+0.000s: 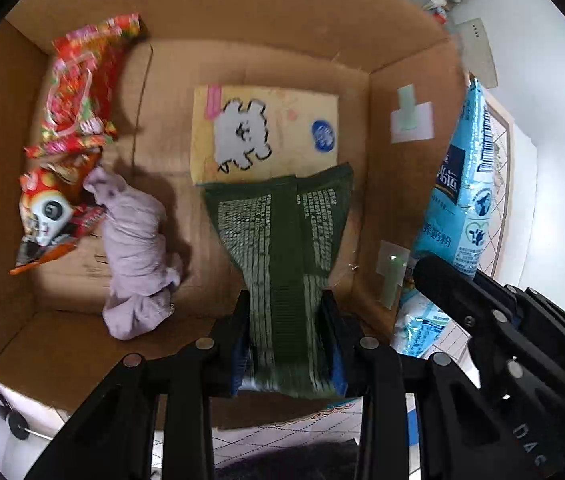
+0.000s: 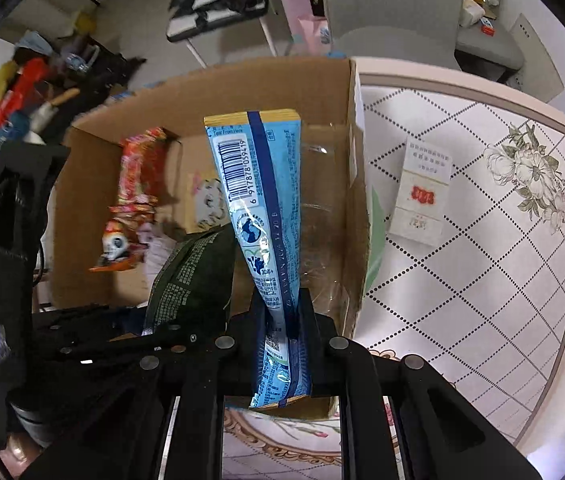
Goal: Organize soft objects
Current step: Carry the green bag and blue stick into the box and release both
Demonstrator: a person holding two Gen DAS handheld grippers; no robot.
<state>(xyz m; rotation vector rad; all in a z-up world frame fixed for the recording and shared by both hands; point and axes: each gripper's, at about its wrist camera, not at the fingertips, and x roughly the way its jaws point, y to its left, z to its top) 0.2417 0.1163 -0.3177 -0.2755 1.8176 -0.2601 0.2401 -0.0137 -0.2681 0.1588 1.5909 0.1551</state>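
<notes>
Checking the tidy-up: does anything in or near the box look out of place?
Nothing spilled or torn. One white carton lies alone on the tablecloth, outside the cardboard box.

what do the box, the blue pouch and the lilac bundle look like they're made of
Box: plain brown cardboard, matte, with creased flaps and taped seams.
Blue pouch: probably glossy plastic film, with shiny highlights, a printed barcode and a crimped end.
Lilac bundle: seemingly soft matte fabric, wrinkled and rolled in folds.
</notes>
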